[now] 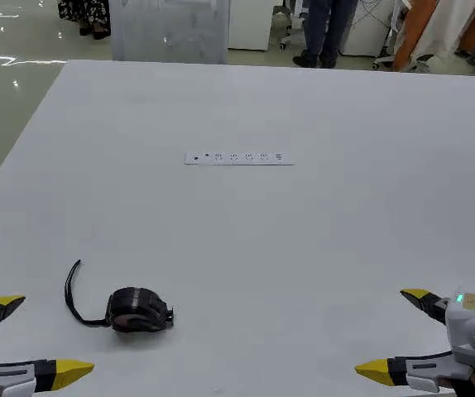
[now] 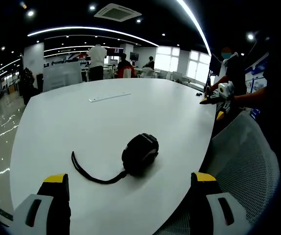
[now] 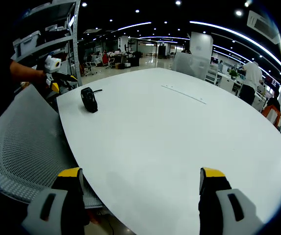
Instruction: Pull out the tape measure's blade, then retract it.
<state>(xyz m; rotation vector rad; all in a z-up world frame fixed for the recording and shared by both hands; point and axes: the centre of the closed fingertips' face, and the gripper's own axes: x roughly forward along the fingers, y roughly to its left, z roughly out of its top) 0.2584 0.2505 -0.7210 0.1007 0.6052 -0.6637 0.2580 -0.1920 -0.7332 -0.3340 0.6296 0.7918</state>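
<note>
The left gripper (image 1: pixel 39 339) hovers over the near left corner of the desk (image 1: pixel 320 231), jaws spread wide and holding nothing. The tape measure (image 1: pixel 138 309) lies just beyond and a little to the right of its tips, close to the near edge. In the left gripper view it sits almost dead ahead between the open jaws, so the left gripper is plainly the nearer one. The dark case lies with its longer side roughly along the near edge. Its wrist strap (image 1: pixel 72 294) trails off the left end and curls away towards the far side. A small nub shows on the right end, probably the blade hook, though it is too small to be sure.

The right gripper (image 1: pixel 395 331), also spread and empty, hangs near the near right corner, well apart from the case. Bare desk runs between them, which should leave free room to draw the blade rightward along the near edge. A power strip (image 1: pixel 238 157) lies far off, mid-desk
</note>
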